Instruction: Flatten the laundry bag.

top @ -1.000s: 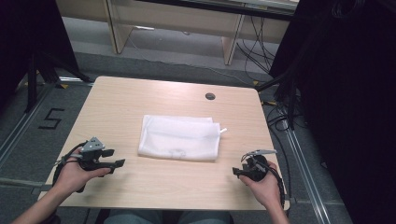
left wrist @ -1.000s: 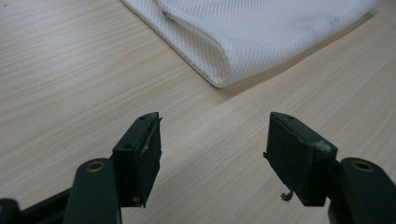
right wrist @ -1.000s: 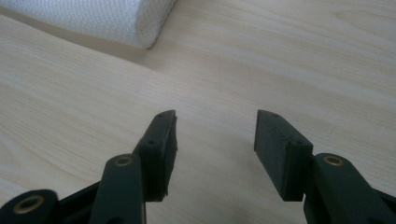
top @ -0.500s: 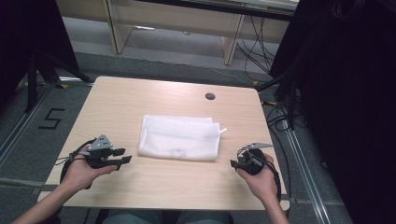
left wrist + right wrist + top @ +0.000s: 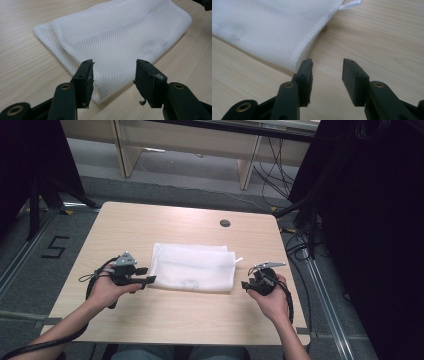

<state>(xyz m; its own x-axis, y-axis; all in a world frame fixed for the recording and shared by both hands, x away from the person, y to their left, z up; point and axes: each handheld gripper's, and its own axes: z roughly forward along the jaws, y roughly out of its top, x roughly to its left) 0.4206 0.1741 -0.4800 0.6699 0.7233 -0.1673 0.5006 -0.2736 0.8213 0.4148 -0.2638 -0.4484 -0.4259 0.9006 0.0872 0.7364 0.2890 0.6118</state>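
Lying flat in the middle of the wooden table [image 5: 150, 320] is a white mesh bag [image 5: 192, 267], folded over on itself, with a small white loop [image 5: 352, 4] sticking out at one far corner. The left gripper [image 5: 113, 72] is right at the bag's near left corner, with its jaws wide apart and nothing between them but the corner of the cloth lying below. The right gripper [image 5: 327, 72] is just beside the bag's near right corner, jaws also wide apart and holding nothing. The bag looks very light, thin and floppy, so it will likely sag and unfold when lifted. It does not look like it can break. A good place to grab is each near corner, pinching through all the folded layers, since the net could slip out of a weak pinch. A round dark hole [image 5: 225, 223] sits in the table farther back.
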